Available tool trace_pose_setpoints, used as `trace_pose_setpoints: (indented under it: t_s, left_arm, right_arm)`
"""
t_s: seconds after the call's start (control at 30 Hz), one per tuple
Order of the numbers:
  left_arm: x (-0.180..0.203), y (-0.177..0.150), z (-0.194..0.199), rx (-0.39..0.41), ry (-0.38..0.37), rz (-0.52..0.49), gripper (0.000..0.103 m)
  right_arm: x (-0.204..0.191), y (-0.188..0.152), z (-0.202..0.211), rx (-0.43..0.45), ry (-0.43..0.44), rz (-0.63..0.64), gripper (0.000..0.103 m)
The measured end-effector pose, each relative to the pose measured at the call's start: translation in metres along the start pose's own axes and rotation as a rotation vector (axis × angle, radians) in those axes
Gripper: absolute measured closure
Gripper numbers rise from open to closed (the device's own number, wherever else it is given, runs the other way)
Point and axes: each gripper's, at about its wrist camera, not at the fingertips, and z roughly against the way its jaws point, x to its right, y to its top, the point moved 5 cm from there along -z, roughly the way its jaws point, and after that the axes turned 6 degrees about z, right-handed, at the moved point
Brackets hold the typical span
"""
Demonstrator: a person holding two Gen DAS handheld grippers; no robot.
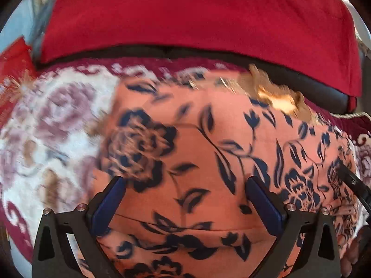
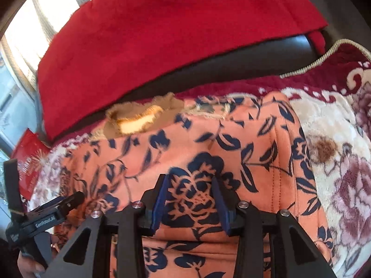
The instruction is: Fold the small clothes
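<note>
Black left gripper [image 1: 185,199] frame, blue pads [image 1: 109,205], 4 silver screws, right gripper [image 2: 191,197] alike, white lettering

Orange cloth [image 1: 208,153] with dark blue flowers and leaves. Soft and partly folded, with a fold line across the near part and a stitched seam running up the right side. Tan furry collar [image 2: 139,118] at the far edge. Spread flat on the flowery blanket [image 1: 46,125], near its far edge.

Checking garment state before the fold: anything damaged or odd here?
Yes. The orange floral garment has a ragged, frayed tan patch at its far edge, near the red cloth; it looks torn or worn. Nothing is spilled.
</note>
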Motion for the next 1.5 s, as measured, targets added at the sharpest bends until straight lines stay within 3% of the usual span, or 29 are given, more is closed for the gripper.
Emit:
trace_pose_setpoints:
  t_s: [0.1, 0.23, 0.3, 0.37, 0.47, 0.57, 0.73, 0.87, 1.03, 1.1, 1.2, 1.3, 1.43, 1.5]
  left_arm:
    - [-0.006, 0.006, 0.010, 0.060, 0.020, 0.018, 0.000]
    - [-0.005, -0.001, -0.011, -0.029, 0.044, -0.018, 0.000]
    - [-0.008, -0.001, -0.014, -0.029, 0.013, 0.016, 0.000]
    - [-0.010, 0.003, -0.012, -0.043, -0.001, 0.032, 0.000]
    - [-0.013, 0.009, -0.005, 0.014, 0.012, 0.041, 0.000]
    - [-0.017, 0.018, 0.004, 0.067, 0.000, 0.067, 0.000]
    - [-0.015, 0.011, -0.023, -0.030, 0.037, 0.026, 0.000]
    - [-0.017, 0.013, -0.016, -0.024, 0.007, 0.035, 0.000]
    - [-0.021, 0.015, 0.001, 0.032, -0.016, 0.052, 0.000]
    - [-0.020, 0.015, 0.000, 0.036, 0.009, 0.041, 0.000]
    - [-0.014, 0.008, -0.016, -0.019, 0.057, -0.007, 0.000]
    - [-0.015, 0.007, -0.008, -0.010, 0.048, -0.001, 0.000]
    - [-0.018, 0.011, 0.012, 0.074, 0.045, 0.007, 0.000]
    - [-0.017, 0.008, 0.015, 0.071, 0.032, 0.000, 0.000]
  right_arm:
    - [-0.012, 0.001, 0.007, 0.033, 0.031, 0.035, 0.059]
    - [-0.023, -0.008, -0.011, -0.046, 0.054, 0.051, 0.059]
    - [-0.025, -0.013, -0.019, -0.071, 0.032, 0.065, 0.059]
    - [-0.028, -0.010, -0.017, -0.052, 0.028, 0.072, 0.059]
    - [-0.026, -0.005, -0.010, 0.002, 0.041, 0.042, 0.059]
    - [-0.017, 0.005, -0.007, 0.059, -0.007, 0.027, 0.059]
    - [0.006, 0.011, -0.031, 0.009, -0.032, -0.016, 0.061]
    - [0.007, 0.013, -0.024, 0.020, -0.034, 0.003, 0.061]
    - [-0.005, 0.013, -0.001, 0.072, 0.034, 0.003, 0.061]
    - [-0.011, 0.009, -0.002, 0.050, 0.050, 0.010, 0.061]
    - [-0.017, -0.002, -0.018, -0.041, 0.029, 0.026, 0.061]
    - [-0.021, -0.003, -0.022, -0.044, 0.005, 0.059, 0.061]
    - [-0.021, 0.001, -0.003, 0.006, 0.056, 0.025, 0.061]
    - [-0.023, 0.000, 0.003, 0.011, 0.053, 0.035, 0.061]
